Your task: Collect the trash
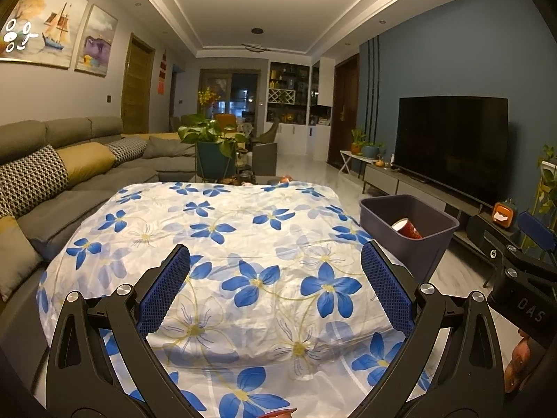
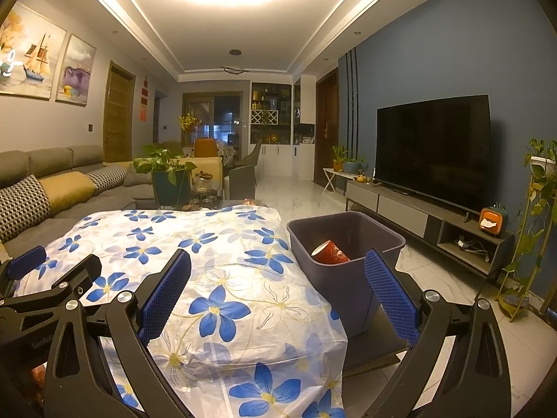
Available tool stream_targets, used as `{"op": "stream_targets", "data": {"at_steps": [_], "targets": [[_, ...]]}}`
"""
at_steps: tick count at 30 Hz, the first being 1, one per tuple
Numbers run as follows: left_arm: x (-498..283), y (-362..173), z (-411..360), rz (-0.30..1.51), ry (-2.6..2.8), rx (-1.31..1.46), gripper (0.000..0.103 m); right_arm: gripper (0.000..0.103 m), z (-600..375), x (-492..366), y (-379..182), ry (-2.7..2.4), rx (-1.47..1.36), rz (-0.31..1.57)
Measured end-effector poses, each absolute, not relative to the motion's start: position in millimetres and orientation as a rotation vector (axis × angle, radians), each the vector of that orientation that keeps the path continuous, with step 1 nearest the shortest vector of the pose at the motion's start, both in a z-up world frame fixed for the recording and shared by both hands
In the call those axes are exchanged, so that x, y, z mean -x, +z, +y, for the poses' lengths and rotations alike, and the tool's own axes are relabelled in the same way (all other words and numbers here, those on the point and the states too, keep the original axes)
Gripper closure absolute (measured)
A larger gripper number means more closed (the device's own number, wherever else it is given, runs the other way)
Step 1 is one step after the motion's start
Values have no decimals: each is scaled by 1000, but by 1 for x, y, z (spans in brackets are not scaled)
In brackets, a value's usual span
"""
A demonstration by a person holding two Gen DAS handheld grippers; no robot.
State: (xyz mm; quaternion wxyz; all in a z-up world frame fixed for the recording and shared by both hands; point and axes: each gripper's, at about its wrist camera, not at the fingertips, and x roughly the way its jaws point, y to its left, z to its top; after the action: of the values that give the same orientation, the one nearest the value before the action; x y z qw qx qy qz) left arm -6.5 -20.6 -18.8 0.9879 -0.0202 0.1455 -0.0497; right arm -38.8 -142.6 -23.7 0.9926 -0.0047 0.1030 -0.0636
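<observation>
A dark purple bin (image 1: 428, 237) (image 2: 334, 285) stands on the floor at the right edge of a table draped in a white cloth with blue flowers (image 1: 243, 244) (image 2: 216, 271). Inside the bin lies a red paper cup (image 1: 406, 228) (image 2: 330, 252) on its side. My left gripper (image 1: 275, 292) hovers open over the near part of the cloth, with nothing between its blue pads. My right gripper (image 2: 278, 296) is open too, above the table's right edge, its right finger (image 2: 390, 296) in front of the bin. Each gripper shows at the side of the other's view.
A grey sofa with cushions (image 1: 52, 181) runs along the left. A TV (image 2: 431, 149) on a low cabinet (image 2: 417, 223) lines the right wall. A potted plant (image 1: 212, 146) stands beyond the table, another (image 2: 536, 216) at far right. Pale tiled floor (image 2: 313, 195) lies between table and cabinet.
</observation>
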Motion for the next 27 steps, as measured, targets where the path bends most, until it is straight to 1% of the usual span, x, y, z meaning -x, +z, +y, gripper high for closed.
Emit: {"op": "stream_targets", "data": {"at_steps": [27], "targets": [[7, -17, -25, 287, -112, 35, 6, 7, -145, 40, -24, -127, -3, 197]]}}
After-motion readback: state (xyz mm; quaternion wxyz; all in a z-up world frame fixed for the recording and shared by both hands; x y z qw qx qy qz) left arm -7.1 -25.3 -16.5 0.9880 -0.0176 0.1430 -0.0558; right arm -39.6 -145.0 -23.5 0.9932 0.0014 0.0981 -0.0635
